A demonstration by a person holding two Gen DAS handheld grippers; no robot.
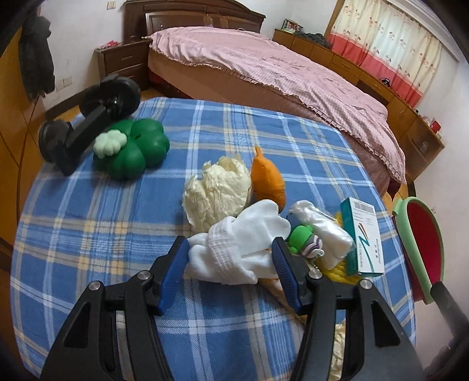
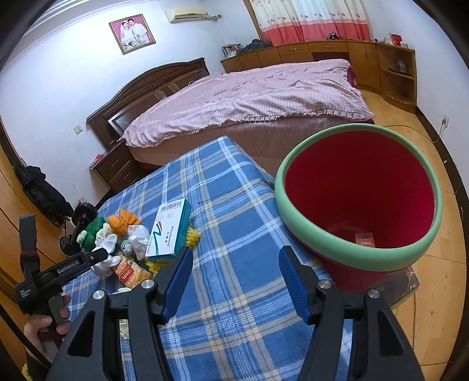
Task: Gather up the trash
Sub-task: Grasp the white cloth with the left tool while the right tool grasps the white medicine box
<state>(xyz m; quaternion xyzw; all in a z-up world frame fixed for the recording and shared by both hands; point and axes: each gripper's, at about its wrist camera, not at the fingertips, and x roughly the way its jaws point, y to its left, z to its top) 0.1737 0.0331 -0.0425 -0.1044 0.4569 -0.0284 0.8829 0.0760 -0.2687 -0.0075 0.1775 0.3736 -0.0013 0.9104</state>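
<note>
Two grippers stood part-open, holding nothing | left gripper (image 1: pixel 231 255) straddled the white cloth wad (image 1: pixel 234 249) at the pile's near edge, pads not yet pressing | right gripper (image 2: pixel 236 272) hung over bare blanket (image 2: pixel 222 205) | red bin (image 2: pixel 357 202) waited beyond, right of pile | step: reaching for first pick; next, seemingly, close and carry binward.

pink-covered bed (image 2: pixel 249 96), wooden cabinets (image 2: pixel 322 52), curtained window (image 2: pixel 310 17)

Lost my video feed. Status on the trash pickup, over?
Left gripper open, straddling white cloth. Right gripper open, empty, above plaid blanket. Red bin nearly empty. Nothing blocking.
</note>
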